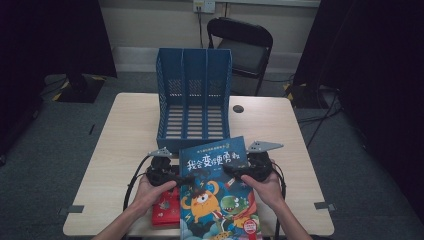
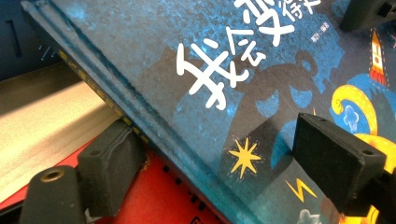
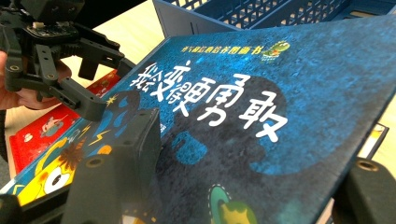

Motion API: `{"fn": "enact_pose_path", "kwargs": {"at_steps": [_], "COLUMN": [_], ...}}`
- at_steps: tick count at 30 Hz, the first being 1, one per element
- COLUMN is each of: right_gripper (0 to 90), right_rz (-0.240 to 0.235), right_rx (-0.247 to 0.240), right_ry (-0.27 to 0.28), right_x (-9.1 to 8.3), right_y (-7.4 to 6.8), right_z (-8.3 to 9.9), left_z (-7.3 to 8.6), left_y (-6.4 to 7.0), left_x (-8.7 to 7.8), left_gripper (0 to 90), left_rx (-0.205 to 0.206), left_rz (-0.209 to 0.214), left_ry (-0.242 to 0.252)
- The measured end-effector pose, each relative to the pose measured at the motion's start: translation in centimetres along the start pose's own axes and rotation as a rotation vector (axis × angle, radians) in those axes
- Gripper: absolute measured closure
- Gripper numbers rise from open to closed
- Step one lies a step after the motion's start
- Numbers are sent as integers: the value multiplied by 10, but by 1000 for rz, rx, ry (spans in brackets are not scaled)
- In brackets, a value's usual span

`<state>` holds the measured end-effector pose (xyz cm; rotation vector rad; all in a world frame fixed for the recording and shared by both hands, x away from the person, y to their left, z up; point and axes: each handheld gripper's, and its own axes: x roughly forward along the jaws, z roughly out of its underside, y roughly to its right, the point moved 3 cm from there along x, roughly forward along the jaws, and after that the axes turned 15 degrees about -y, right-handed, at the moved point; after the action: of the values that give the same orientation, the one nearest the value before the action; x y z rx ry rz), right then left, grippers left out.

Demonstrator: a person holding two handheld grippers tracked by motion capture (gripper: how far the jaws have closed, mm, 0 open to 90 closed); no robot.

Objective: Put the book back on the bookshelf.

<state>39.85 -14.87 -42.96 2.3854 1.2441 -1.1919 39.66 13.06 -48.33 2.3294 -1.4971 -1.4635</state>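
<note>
Both tools set against one blue hardcover picture book

Left tool (image 1: 186,178) and right tool (image 1: 226,170) are clamped on opposite edges of the blue hardcover picture book (image 1: 216,187), tilted above a red book (image 1: 165,208) on the bench (image 1: 117,145); the blue plastic three-slot file rack (image 1: 194,97) behind is seen unfilled.

Both grippers matte black w/ blocky rubber-like jaw pads, brass-ringed screw holes, linked arms: left gripper (image 1: 186,177) & right gripper (image 1: 226,170) each topped by grey 3-cornered plate, black cable trailing; forearms bare, no sleeves.
</note>
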Motion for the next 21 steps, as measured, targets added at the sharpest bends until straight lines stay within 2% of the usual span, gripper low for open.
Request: {"fn": "enact_pose_path", "kwargs": {"at_steps": [12, 15, 19, 21], "right_gripper": [350, 350, 347, 345], "right_rz": [5, 3, 1, 2], "right_rx": [-13, 17, 21, 14], "right_ry": [-6, -33, -29, -17], "right_x": [-3, -2, -3, -4], "right_y": [-3, -2, -2, -3], "right_z": [-3, -4, -5, -6], "left_z": [-4, -4, -5, -6], "left_y": [2, 2, 3, 5], "left_x": [0, -2, -6, -9], "left_gripper": [153, 169, 205, 228], "left_rx": [2, 13, 12, 25], "left_rz": [14, 13, 21, 29], "left_ry": [-9, -11, 18, 39]}}
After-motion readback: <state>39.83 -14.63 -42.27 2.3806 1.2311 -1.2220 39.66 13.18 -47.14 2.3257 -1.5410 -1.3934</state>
